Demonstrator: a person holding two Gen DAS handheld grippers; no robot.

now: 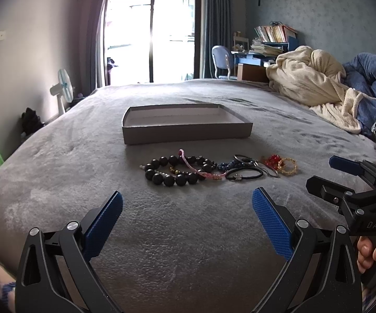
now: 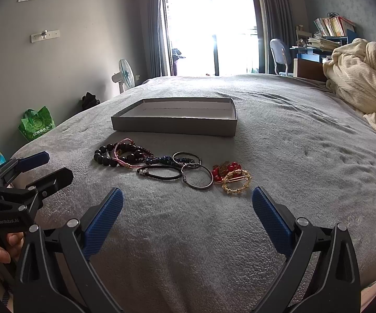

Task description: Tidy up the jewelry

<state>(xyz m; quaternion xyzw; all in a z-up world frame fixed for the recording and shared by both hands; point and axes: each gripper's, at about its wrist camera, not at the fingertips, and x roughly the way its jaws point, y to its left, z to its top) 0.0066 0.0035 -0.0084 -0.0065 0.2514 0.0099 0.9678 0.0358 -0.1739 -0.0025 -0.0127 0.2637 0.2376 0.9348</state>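
Nothing is picked yet: both claws, left (image 1: 188, 203) and right (image 2: 188, 200), gape wide and empty above the bed (image 2: 188, 234). The jewelry (image 2: 172, 167) lies mid-bed, just before the empty box (image 2: 175, 125). Next, one piece needs pinching.

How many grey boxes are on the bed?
1: the open grey box sits mid-bed, just beyond the row of jewelry. No other shows.
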